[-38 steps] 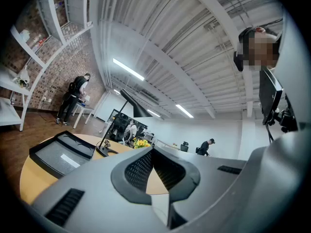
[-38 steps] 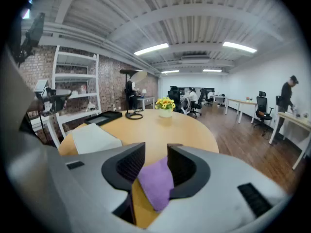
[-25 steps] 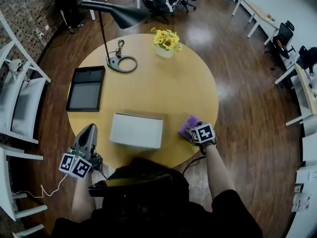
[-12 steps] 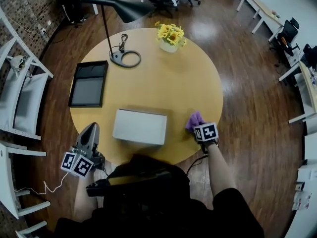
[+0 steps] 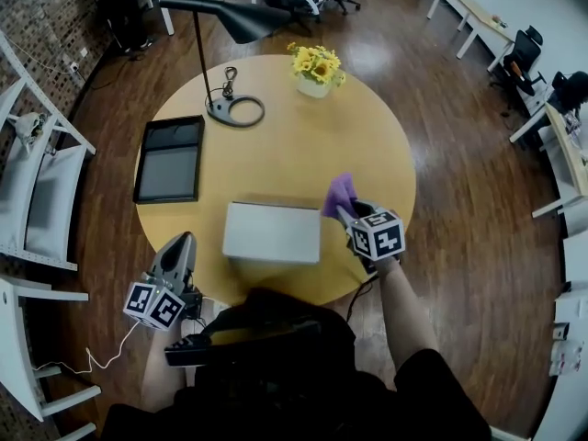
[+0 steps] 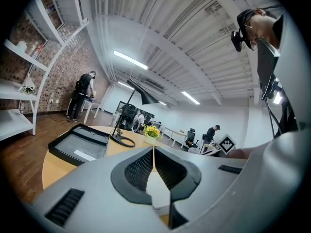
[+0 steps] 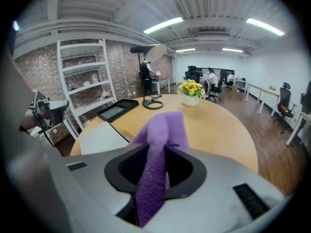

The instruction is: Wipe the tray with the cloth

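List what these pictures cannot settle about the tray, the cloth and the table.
- Tray: too small in the head view to show dirt.
- Cloth: lower end buried between the right tool's jaws, which have just been closing; right gripper view.
- Table: near edge hidden by the person's body, head view.

Open-plan office, that's what I'm looking out at. Long white desks (image 5: 478, 21) line the far side with black swivel chairs (image 5: 519, 58) pulled up to them, and people (image 7: 210, 89) sit at the far end. Strip lights (image 7: 163, 25) run along a bare ribbed ceiling. There's a brick wall (image 6: 58, 76) with white shelving (image 7: 82, 76), a dark wood floor (image 5: 459, 228), and a round meeting table (image 5: 367, 154) carrying a desk lamp (image 5: 230, 21) and flowers (image 5: 317, 67).
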The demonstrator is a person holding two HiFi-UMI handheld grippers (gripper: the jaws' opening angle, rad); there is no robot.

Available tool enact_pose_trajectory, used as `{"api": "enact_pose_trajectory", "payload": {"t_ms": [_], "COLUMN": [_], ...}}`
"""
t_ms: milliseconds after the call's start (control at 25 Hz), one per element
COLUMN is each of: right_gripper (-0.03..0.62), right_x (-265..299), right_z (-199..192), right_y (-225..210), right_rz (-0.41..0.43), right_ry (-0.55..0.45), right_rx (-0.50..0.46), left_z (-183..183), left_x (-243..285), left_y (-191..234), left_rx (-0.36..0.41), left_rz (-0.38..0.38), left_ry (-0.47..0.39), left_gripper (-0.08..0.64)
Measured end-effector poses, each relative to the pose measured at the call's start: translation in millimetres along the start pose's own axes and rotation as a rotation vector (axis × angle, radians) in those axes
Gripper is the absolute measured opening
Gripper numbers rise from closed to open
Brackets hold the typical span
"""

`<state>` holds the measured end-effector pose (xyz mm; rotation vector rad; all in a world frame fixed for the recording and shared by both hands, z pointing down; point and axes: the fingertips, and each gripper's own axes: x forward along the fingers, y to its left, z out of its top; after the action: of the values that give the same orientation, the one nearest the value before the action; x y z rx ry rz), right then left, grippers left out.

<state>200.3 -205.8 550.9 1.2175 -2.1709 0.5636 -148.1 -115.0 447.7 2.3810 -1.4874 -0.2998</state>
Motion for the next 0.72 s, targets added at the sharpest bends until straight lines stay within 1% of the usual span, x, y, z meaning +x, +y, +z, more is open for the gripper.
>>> {"api": "enact_pose_trajectory", "payload": {"t_ms": [80,160,280,400,520,720], "right_gripper": [0.101,0.101,0.101,0.101,0.101,0.101], "right_x": [8.6,23.1,48.7,70.9,90.5,116.1], "right_z": [24.1,36.9,42.5,41.4,39.4,41.7], "right_y": [43.3,86.6,143.0,185.6,205.7,213.4], "right_rz": [0.057,0.104,0.150,0.177,0.170,0.133], "right_ry": [-0.030,-0.027,0.019,0.069,0.116,0.187], "right_rx": [-0.036,-0.091,-0.184,-0.251,-0.292,-0.316], "left_z": [0.8,3.7,7.1,5.2,3.4,3.3], "left_x": [-8.3,-19.5,-37.6,-55.9,-71.5,-93.3], "left_y": [6.8,17.1,37.1,54.8,67.4,89.5], "left_rx": [-0.003,-0.006,-0.015,-0.036,-0.055,-0.101], "left_rz": [-0.013,-0.016,-0.004,0.007,0.018,0.059], "left_ry": [0.008,0.013,0.016,0.019,0.013,-0.021], "left_gripper": [0.002,0.002,0.002,0.002,0.002,0.002]}}
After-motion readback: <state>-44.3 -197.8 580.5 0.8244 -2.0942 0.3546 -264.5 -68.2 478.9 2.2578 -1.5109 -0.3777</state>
